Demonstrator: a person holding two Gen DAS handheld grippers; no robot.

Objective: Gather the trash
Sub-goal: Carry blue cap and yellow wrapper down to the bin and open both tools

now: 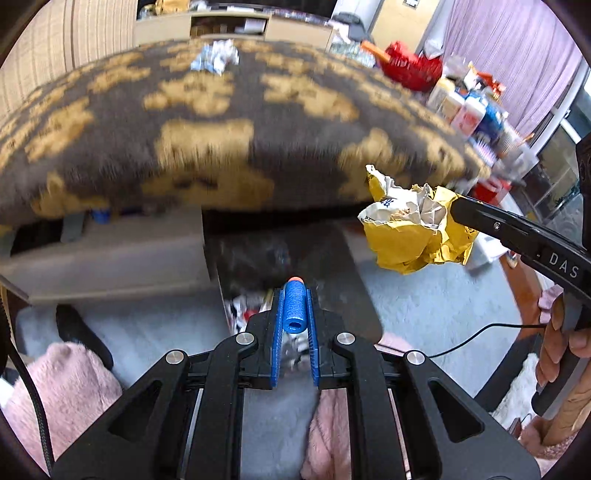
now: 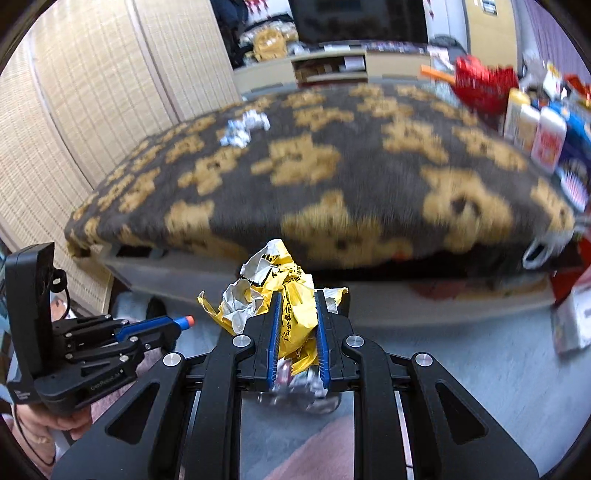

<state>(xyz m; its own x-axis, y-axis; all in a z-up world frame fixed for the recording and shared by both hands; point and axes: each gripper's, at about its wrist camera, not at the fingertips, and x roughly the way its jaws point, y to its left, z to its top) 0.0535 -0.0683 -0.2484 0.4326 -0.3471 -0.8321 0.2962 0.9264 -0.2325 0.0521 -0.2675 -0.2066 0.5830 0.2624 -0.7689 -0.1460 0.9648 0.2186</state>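
Left tongs point(image 1: 294, 295): pressed together on a blue foam dart point(image 1: 294, 304) with an orange tip, pinched lengthwise between the blue pads point(image 1: 277, 325); in the right wrist view the dart's tip is seen projecting from the fingertips.
Right tongs point(image 2: 297, 295): closed on a crumpled yellow wrapper point(image 2: 291, 314) with a silvery lining, held in the air; the wad bulges out above and to the left of the pads.
Bin point(image 1: 295, 266): a dark open container on the floor, seen directly below and beyond the left tongs, with scraps visible inside; blurred, so its contents cannot be identified.
Remaining trash: a crumpled white-and-blue paper wad point(image 1: 216, 57) is seen at the far side of the bed point(image 1: 229, 140), on its grey and tan blanket.
Surroundings: a shelf unit point(image 1: 236, 26) stands beyond the bed, and cluttered boxes and bottles point(image 1: 469, 107) line the far right.
Step in hand: both pieces are judged to be carried toward the bin.
Next move: each pair of tongs is to be brought over the bin mouth and spread, the wrapper needing a shift leftward and nearer first; the far wad is then to be fetched.
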